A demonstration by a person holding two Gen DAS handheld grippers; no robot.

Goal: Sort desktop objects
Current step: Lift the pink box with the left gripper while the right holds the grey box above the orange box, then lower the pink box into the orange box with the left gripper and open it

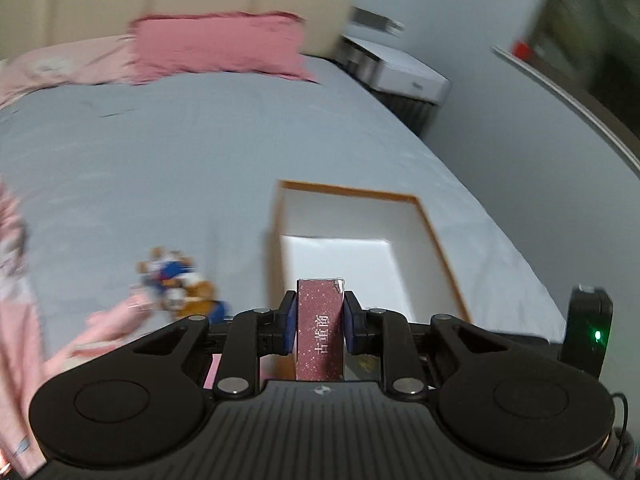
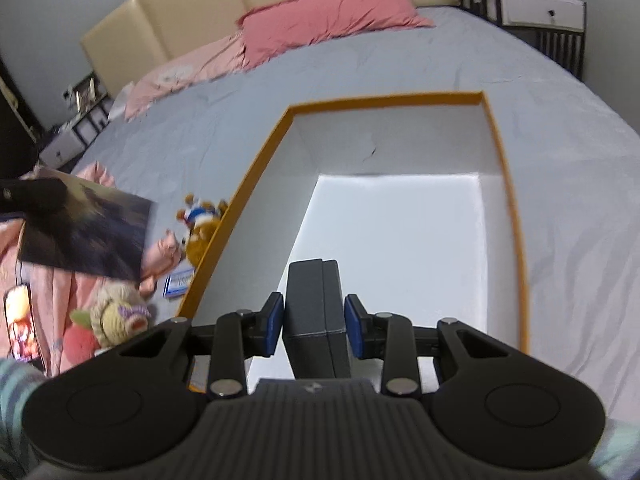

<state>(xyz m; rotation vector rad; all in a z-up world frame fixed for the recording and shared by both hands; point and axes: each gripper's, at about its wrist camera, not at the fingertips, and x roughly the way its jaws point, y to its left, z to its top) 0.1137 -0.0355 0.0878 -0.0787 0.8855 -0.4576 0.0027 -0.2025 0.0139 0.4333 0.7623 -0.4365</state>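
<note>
Holding one item apiece, both grippers are mid-carry toward the open box, so the step in hand looks like the delivery of two picked-up objects. Nearest in the left wrist view, the left gripper [image 1: 320, 322] has its jaws pinching a slim maroon box [image 1: 320, 330] with white characters down its face, held upright above the bed [image 1: 200, 152]. In the right wrist view, the right gripper [image 2: 314, 322] has its jaws clamped on a dark grey case [image 2: 316, 312], already over the near end of the orange-rimmed box [image 2: 506, 184], whose white inside shows nothing lying in it.

The next move probably calls for lowering the grey case to the white floor and spreading the jaws, while the left gripper must travel right and farther to clear the rim before letting go.

Only the right view shows what waits left of the box: a small blue-and-white pack [image 2: 178, 285] just beside the wall, a plush bear [image 2: 202, 224] touching it, a knitted doll [image 2: 118, 314], and a dark blurred card [image 2: 86, 236] nearer the camera. The left view gives just a smear of the bear. Farther off lie the pink pillow [image 2: 328, 12] and the cream headboard [image 2: 192, 8].
</note>
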